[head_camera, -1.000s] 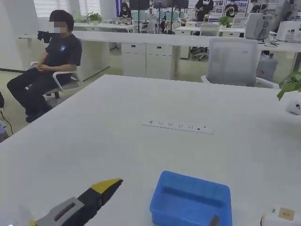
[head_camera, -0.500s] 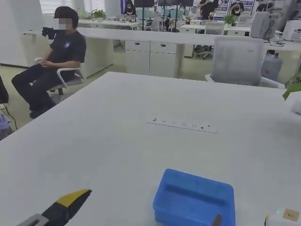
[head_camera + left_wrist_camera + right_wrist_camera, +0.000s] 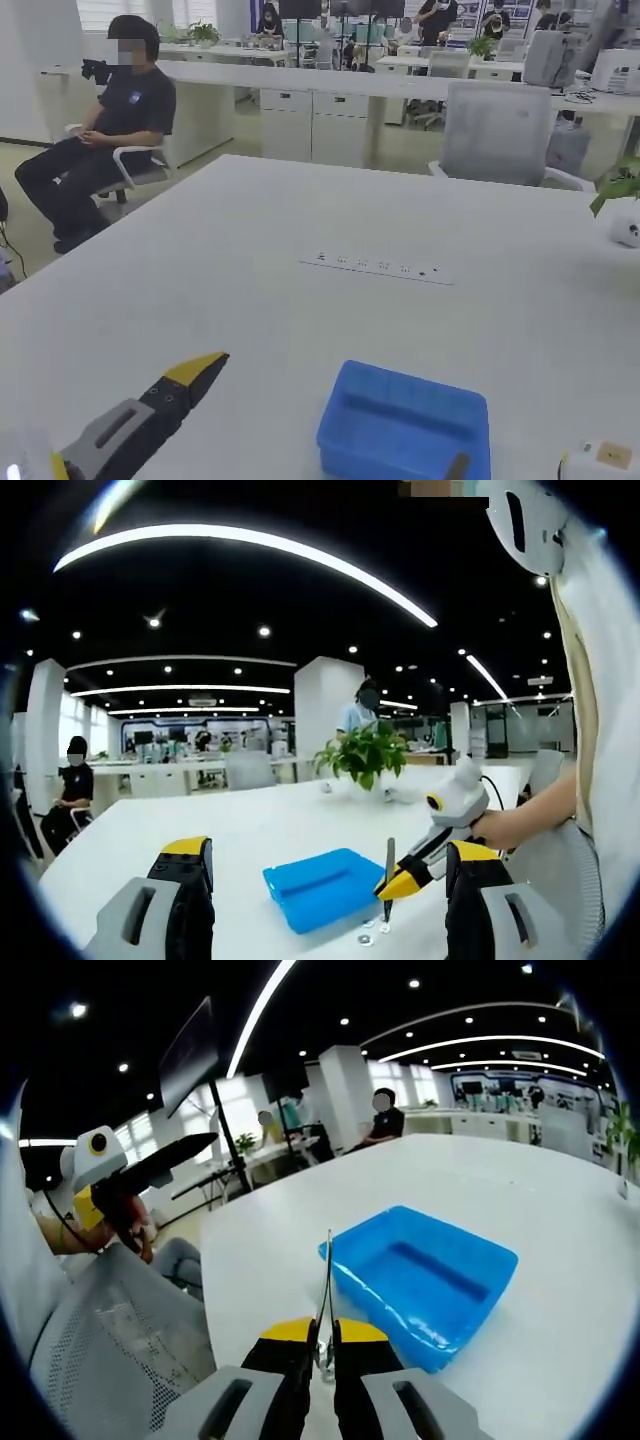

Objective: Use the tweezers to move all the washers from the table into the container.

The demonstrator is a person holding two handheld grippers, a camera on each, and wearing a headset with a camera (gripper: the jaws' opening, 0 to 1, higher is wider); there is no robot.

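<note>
Rect. plastic container (image 3: 403, 435) was plain blue, flat table (image 3: 250, 250) white. On left gripper (image 3: 327, 848) & right gripper (image 3: 322, 1332): yellow tips, black/grey bodies. Thin metal tweezers (image 3: 328, 1260), small round washers (image 3: 365, 940) were silver.

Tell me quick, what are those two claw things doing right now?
Left gripper: open, holding nothing.
Right gripper: shut on the tweezers.
</note>
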